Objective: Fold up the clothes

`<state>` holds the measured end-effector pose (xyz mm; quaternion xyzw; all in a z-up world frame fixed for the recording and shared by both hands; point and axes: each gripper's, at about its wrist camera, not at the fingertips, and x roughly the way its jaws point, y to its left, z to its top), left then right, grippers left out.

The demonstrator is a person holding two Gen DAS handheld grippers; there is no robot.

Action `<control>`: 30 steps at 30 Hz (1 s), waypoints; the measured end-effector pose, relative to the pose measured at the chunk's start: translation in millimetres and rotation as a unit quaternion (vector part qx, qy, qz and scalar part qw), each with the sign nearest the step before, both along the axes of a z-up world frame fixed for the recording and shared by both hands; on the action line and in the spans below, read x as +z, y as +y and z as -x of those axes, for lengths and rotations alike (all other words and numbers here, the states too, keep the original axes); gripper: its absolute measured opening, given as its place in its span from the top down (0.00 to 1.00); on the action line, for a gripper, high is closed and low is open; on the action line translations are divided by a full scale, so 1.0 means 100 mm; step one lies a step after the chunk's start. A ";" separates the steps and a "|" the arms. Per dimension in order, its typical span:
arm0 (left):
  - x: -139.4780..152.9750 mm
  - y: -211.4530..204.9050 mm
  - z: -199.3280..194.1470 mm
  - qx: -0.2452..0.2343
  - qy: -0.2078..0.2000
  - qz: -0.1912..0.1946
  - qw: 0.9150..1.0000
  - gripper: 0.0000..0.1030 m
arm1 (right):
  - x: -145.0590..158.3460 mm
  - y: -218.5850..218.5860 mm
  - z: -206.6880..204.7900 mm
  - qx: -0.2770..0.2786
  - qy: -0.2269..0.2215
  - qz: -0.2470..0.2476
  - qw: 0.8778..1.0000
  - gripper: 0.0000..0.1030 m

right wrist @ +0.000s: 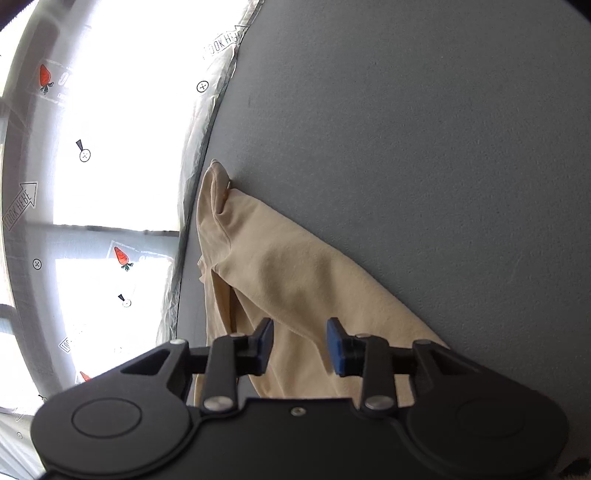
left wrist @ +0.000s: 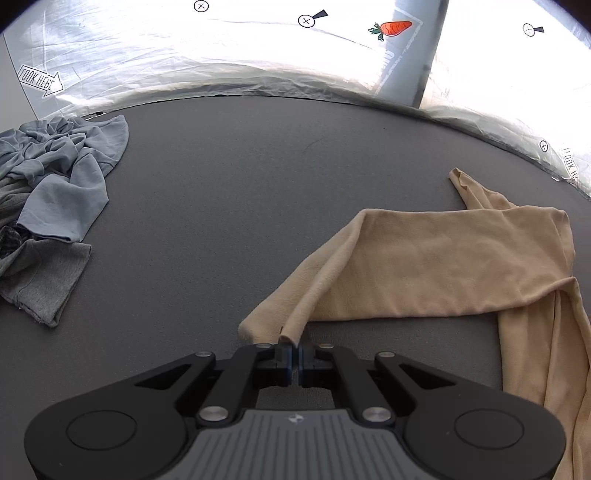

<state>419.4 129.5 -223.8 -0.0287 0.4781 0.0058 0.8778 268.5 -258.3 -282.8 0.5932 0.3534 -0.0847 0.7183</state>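
left wrist view: looks forward over the grey bench (left wrist: pixel 221 206) toward a bright crinkled plastic sheet (left wrist: pixel 147 66) at the far edge.
left tongs (left wrist: pixel 294 363): pads drawn together, no real gap between them, tips right at the end of a rolled beige edge; whether cloth is pinched between them cannot be told.
beige garment (left wrist: pixel 436 266): lying on the bench ahead and to the right, main panel fairly flat, one narrow part running back to the left tongs, another part trailing down the right side of the view, a pointed corner sticking out toward the far edge.
heap of clothes (left wrist: pixel 55 184): blue-grey cloth crumpled over a darker grey piece, on the bench at the far left, well apart from the beige garment.
plastic sheet print: orange carrot sticker (left wrist: pixel 393 28), small crossed circles, an arrow label reading "look here" in mirror writing.
right wrist view: bench (right wrist: pixel 424 147) filling the right, glaring plastic sheet (right wrist: pixel 110 166) on the left.
right tongs (right wrist: pixel 300 345): blue pads spread apart, nothing between them, held above the beige garment (right wrist: pixel 288 280).
garment placing here: close along the bench edge, beside the sheet, a narrow end pointing away from the tongs.
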 end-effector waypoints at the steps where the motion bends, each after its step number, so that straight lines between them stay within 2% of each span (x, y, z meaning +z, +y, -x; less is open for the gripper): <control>1: 0.00 -0.04 0.05 -0.003 0.000 0.002 1.000 0.97 | -0.03 -0.02 0.02 0.005 0.013 0.002 1.000 0.77; 4: -0.02 -0.21 0.20 -0.018 0.003 0.007 1.000 0.97 | -0.20 -0.06 0.10 0.030 0.066 0.001 0.997 0.84; 5: -0.03 -0.27 0.26 -0.024 0.005 0.008 1.000 0.97 | -0.26 -0.07 0.14 0.031 0.071 -0.010 0.997 0.96; 7: -0.05 -0.40 0.37 -0.038 0.011 0.012 0.999 0.97 | -0.39 -0.14 0.26 0.017 0.069 -0.052 0.996 0.99; 9: -0.07 -0.53 0.51 -0.057 0.018 0.020 0.998 0.97 | -0.43 -0.19 0.33 0.008 0.064 -0.070 0.995 0.99; 13: -0.12 -0.82 0.79 -0.115 0.049 0.058 0.990 0.97 | -0.39 -0.21 0.35 0.027 0.053 -0.057 0.997 0.95; 15: -0.19 -0.95 0.89 -0.140 0.076 0.080 0.984 0.92 | -0.36 -0.19 0.34 0.046 0.045 -0.049 0.997 0.87; 17: -0.25 -1.03 0.97 -0.147 0.087 0.080 0.982 0.78 | -0.30 -0.17 0.31 0.066 0.036 -0.039 0.996 0.80; 18: -0.26 -1.06 1.01 -0.150 0.088 0.077 0.982 0.75 | -0.27 -0.16 0.29 0.073 0.033 -0.033 0.996 0.76; 21: -0.22 -0.99 1.08 -0.133 0.078 0.079 0.985 0.58 | -0.15 -0.10 0.23 0.105 0.014 -0.005 0.994 0.71; 23: -0.20 -0.88 1.11 -0.105 0.077 0.089 0.987 0.39 | -0.09 -0.01 0.17 0.130 0.001 0.013 0.991 0.71; 27: -0.23 -0.61 1.17 -0.048 0.089 0.088 0.991 0.36 | 0.04 0.21 0.04 0.174 -0.029 0.050 0.983 0.71; 30: -0.25 -0.45 1.23 -0.028 0.095 0.098 0.990 0.36 | 0.09 0.39 -0.08 0.201 -0.055 0.055 0.976 0.71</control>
